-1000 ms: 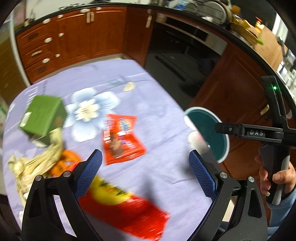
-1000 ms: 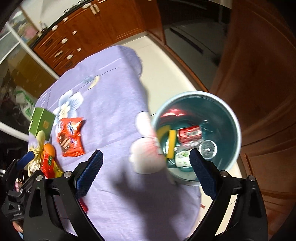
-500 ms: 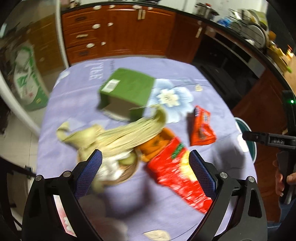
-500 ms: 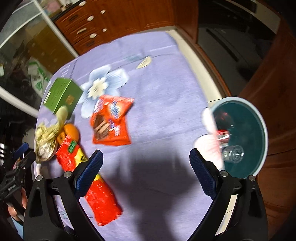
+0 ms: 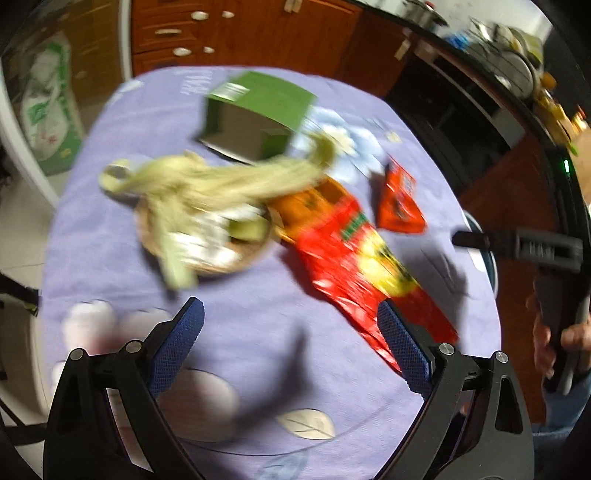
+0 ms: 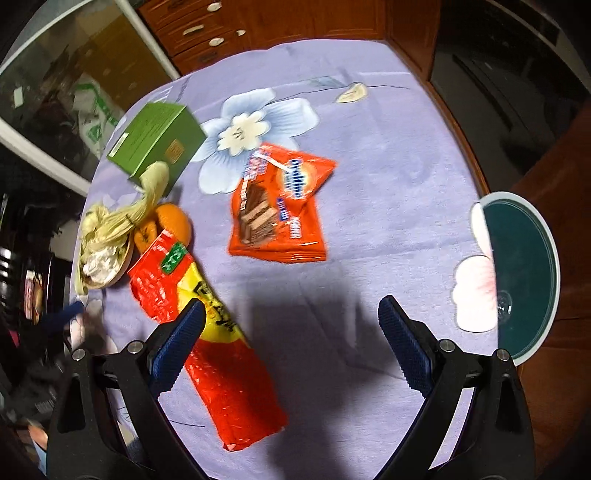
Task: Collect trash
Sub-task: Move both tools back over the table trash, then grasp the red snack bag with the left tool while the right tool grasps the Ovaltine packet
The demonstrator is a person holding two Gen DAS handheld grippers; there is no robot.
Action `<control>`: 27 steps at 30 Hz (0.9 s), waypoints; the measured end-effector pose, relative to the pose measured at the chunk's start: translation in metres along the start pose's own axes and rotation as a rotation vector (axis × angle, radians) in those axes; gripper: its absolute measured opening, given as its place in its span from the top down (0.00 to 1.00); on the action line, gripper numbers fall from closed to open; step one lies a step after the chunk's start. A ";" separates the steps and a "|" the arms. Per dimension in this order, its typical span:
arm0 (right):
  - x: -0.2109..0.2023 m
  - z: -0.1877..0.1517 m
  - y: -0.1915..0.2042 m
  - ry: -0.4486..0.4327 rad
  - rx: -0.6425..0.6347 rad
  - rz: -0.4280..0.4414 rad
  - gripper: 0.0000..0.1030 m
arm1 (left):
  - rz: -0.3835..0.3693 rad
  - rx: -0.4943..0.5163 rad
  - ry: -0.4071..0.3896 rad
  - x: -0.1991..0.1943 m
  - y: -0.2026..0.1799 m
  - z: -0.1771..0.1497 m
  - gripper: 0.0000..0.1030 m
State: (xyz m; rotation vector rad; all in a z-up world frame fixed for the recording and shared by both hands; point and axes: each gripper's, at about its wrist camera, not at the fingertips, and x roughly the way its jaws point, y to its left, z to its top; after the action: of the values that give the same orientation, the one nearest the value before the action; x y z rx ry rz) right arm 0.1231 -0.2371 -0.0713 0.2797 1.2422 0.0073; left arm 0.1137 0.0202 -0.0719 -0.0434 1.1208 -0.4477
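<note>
On the purple flowered tablecloth (image 6: 369, 155) lie a long red and yellow snack bag (image 6: 207, 332) (image 5: 362, 258), an orange wafer wrapper (image 6: 280, 206) (image 5: 399, 206), a green box (image 6: 155, 140) (image 5: 255, 110), and a wooden bowl (image 5: 207, 258) with corn husks (image 5: 221, 181) and crumpled paper. An orange (image 6: 173, 221) sits beside the bowl. My left gripper (image 5: 290, 347) is open and empty above the near table. My right gripper (image 6: 291, 343) is open and empty, its left finger over the red bag. The teal bin (image 6: 528, 273) stands off the table's right edge.
Brown kitchen cabinets (image 5: 240, 33) stand behind the table. A dark oven front (image 6: 498, 74) is at the far right. The other hand-held gripper (image 5: 535, 251) shows at the right in the left wrist view. A white and green sack (image 5: 48, 110) leans at the far left.
Both grippers have swung left, away from the bin and over the trash on the table. The left view now faces the bowl and husks. Both stay open and empty.
</note>
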 end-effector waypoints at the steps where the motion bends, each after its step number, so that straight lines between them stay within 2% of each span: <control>1: -0.001 0.000 -0.003 -0.002 0.007 0.000 0.12 | -0.013 0.008 0.015 0.006 -0.008 -0.001 0.08; 5: -0.004 -0.001 -0.018 -0.008 0.031 -0.003 0.12 | -0.050 0.018 0.053 0.028 -0.037 -0.001 0.08; 13: -0.006 -0.005 -0.062 -0.023 0.106 0.007 0.12 | -0.043 -0.020 0.125 0.069 -0.069 0.005 0.08; 20: -0.001 -0.006 -0.090 -0.020 0.147 0.030 0.12 | 0.033 0.010 0.155 0.087 -0.098 0.004 0.05; 25: 0.002 -0.005 -0.098 -0.023 0.157 0.052 0.12 | 0.120 0.101 0.150 0.097 -0.117 0.002 0.04; 26: 0.003 -0.005 -0.099 -0.023 0.161 0.056 0.12 | 0.133 0.120 0.144 0.098 -0.120 0.001 0.05; 27: 0.004 -0.005 -0.101 -0.023 0.163 0.057 0.12 | 0.153 0.139 0.133 0.097 -0.122 0.001 0.14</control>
State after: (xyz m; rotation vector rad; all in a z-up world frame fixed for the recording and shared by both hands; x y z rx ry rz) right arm 0.1049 -0.3328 -0.0979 0.4554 1.2138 -0.0482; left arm 0.1092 -0.1268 -0.1238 0.1950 1.2116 -0.3946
